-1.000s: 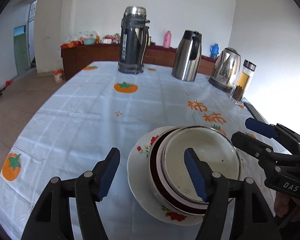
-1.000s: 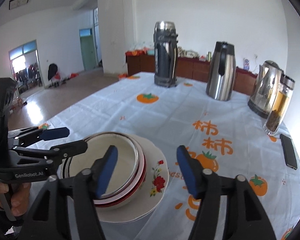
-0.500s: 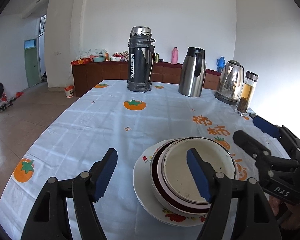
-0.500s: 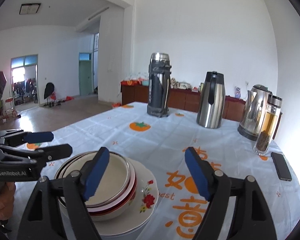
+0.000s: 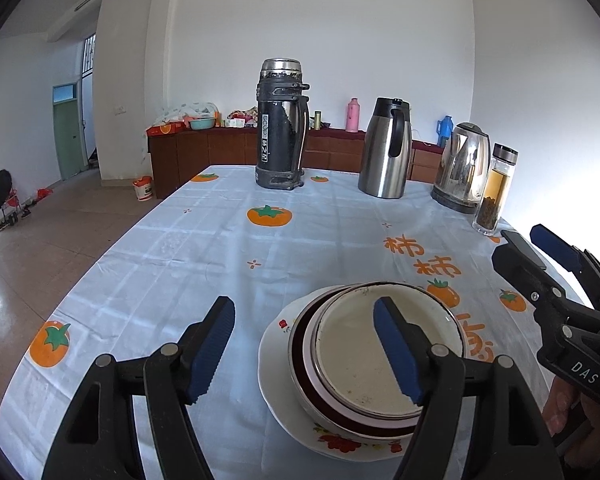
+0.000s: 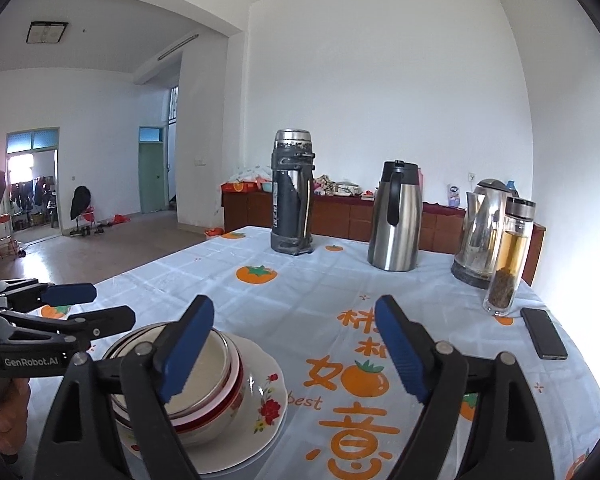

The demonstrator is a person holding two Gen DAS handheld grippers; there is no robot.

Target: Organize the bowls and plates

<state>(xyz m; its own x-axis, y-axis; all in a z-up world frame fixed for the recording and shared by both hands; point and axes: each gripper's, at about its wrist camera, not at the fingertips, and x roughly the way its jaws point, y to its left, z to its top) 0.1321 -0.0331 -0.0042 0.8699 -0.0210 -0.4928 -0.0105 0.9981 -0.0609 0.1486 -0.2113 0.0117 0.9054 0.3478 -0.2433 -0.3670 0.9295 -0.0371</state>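
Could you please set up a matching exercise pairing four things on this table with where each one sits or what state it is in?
Column one:
1. nested bowls
2. glass tea bottle
3. black phone
4. left gripper

Column two:
A. lying flat on the tablecloth near the right edge
B. open, holding nothing
C. stacked on the floral plate
D. upright beside the electric kettle, dark leaves at the bottom

Pairs: 1-C, 2-D, 3-A, 4-B
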